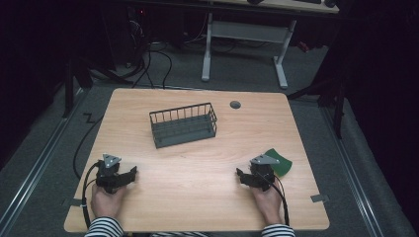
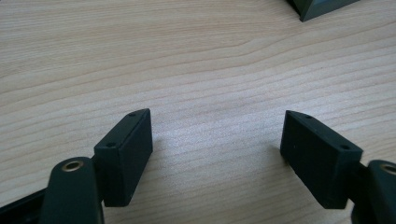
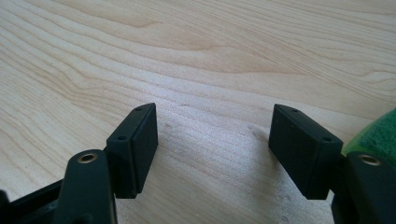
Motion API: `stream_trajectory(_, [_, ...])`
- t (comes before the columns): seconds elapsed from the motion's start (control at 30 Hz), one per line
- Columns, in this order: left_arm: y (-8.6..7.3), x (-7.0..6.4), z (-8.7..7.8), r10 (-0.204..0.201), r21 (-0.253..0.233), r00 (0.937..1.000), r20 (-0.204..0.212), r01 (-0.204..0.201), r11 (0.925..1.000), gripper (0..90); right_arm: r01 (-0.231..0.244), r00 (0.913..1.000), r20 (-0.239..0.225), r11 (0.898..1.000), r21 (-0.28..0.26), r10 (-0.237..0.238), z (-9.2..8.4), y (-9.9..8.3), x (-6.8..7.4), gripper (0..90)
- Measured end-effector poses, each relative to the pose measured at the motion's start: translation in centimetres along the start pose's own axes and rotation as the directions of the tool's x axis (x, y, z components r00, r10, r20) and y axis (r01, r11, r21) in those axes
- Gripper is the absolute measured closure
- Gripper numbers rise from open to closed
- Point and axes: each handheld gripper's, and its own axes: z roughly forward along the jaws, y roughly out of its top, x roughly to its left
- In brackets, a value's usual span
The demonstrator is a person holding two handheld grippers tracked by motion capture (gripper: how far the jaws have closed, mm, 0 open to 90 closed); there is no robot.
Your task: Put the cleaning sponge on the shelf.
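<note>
Your left gripper (image 1: 129,174) rests low on the near-left part of the tabletop (image 1: 197,163), its fingers (image 2: 125,154) spread wide with nothing but bare wood between them. Your right gripper (image 1: 240,175) sits the same way on the near-right, fingers (image 3: 135,147) also well apart and empty. Both point inward toward the middle, which reads as a resting pose: hands parked, fingers ready to close on whatever you go for.

The green sponge (image 1: 279,162) lies just beside your right gripper, on its outer side, so that hand is the natural one to take it. The wire basket (image 1: 184,125) stands upright mid-tabletop, well apart from both grippers, open side up and looking empty, a likely place for the sponge.

The sponge's near edge is covered by the right gripper in the high view, and the right gripper view catches just a green corner, so its full shape is hard to judge. The left gripper view cuts the basket to one dark corner.
</note>
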Motion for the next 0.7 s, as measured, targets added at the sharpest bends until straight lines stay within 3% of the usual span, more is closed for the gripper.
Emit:
stream_trajectory(0.37, [-0.03, 0.08, -0.08, 0.005, -0.004, 0.9995, 0.030, -0.005, 1.0000, 26.5, 0.000, 1.0000, -0.001, 1.000, -0.001, 0.000, -0.07, -0.05, 0.20, 34.0])
stream_trajectory(0.43, [-0.11, 0.41, -0.19, -0.038, -0.017, 0.9975, 0.060, 0.039, 0.9991, 26.5, 0.034, 0.9991, -0.025, 0.999, -0.005, -0.034, -0.11, -0.08, 0.31, 34.9])
stream_trajectory(0.53, [-0.14, 0.52, -0.23, -0.070, -0.025, 0.9952, 0.069, 0.071, 0.9971, 26.7, 0.025, 0.9994, -0.025, 1.000, -0.004, -0.025, -0.12, -0.08, 0.37, 34.9])
stream_trajectory(0.6, [-0.10, 0.37, -0.22, -0.059, -0.020, 0.9966, 0.058, 0.060, 0.9980, 28.7, 0.026, 0.9993, -0.027, 1.000, -0.006, -0.026, -0.12, -0.09, 0.35, 35.0])
stream_trajectory(0.7, [0.01, -0.38, -0.05, 0.000, -0.005, 1.0000, -0.003, 0.000, 1.0000, 30.8, 0.020, 0.9995, -0.025, 1.000, 0.003, -0.020, -0.15, -0.03, 0.44, 35.0])
